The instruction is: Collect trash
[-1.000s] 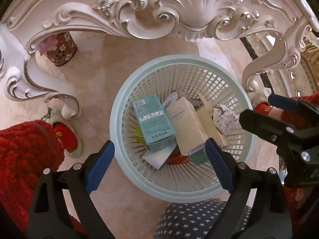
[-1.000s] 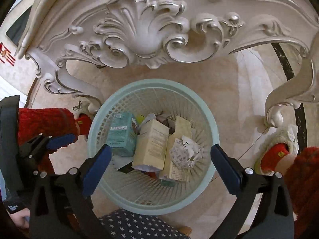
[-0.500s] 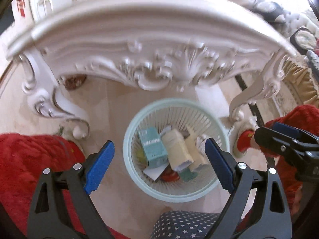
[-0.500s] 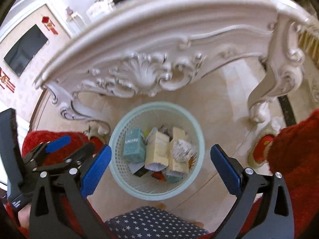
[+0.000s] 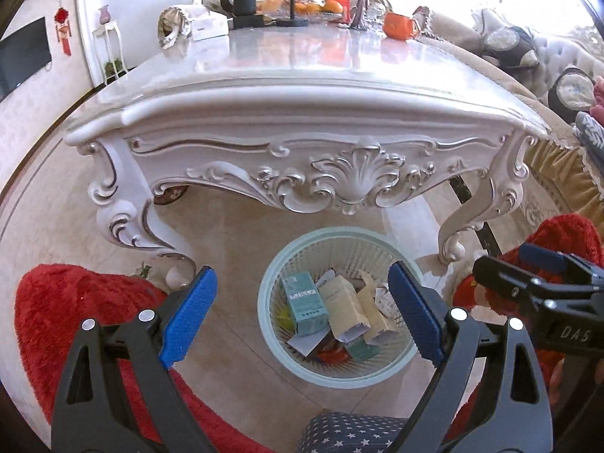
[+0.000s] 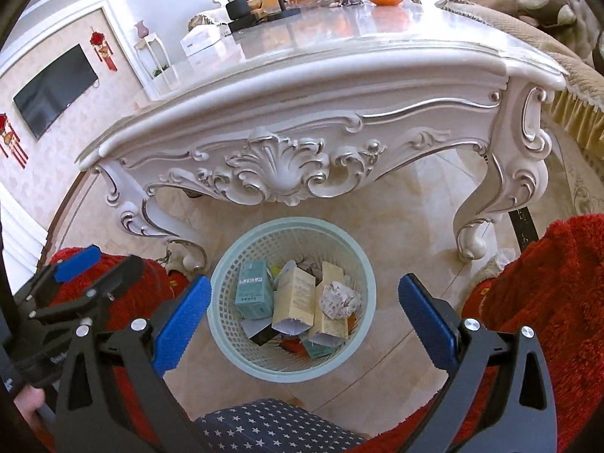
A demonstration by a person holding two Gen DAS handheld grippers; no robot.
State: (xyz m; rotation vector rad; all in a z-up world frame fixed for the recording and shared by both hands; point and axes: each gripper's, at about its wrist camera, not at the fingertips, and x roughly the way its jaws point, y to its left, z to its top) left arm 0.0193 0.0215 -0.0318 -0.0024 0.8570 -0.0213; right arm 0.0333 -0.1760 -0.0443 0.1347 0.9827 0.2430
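A pale green plastic basket point(image 5: 271, 343) stands on the floor under the white table edge; it also shows in the right wrist view point(image 6: 226, 343). In it lie a teal box point(image 5: 304, 302), a cream box point(image 5: 345, 307), a crumpled paper ball point(image 6: 338, 299) and other scraps. My left gripper point(image 5: 302, 317) is open and empty, high above the basket. My right gripper point(image 6: 304, 319) is open and empty, also above the basket. Each gripper shows at the edge of the other's view.
An ornate white table point(image 5: 302, 87) with a glossy top point(image 6: 339, 26) rises in front, carrying fruit, an orange cup point(image 5: 396, 26) and a white box point(image 5: 205, 26). Carved legs point(image 6: 475, 234) flank the basket. Red slippers and a star-patterned cushion point(image 6: 271, 426) lie below. A sofa stands right.
Both grippers have risen well away from the basket, staying open. The table top has come into view and the basket looks smaller.
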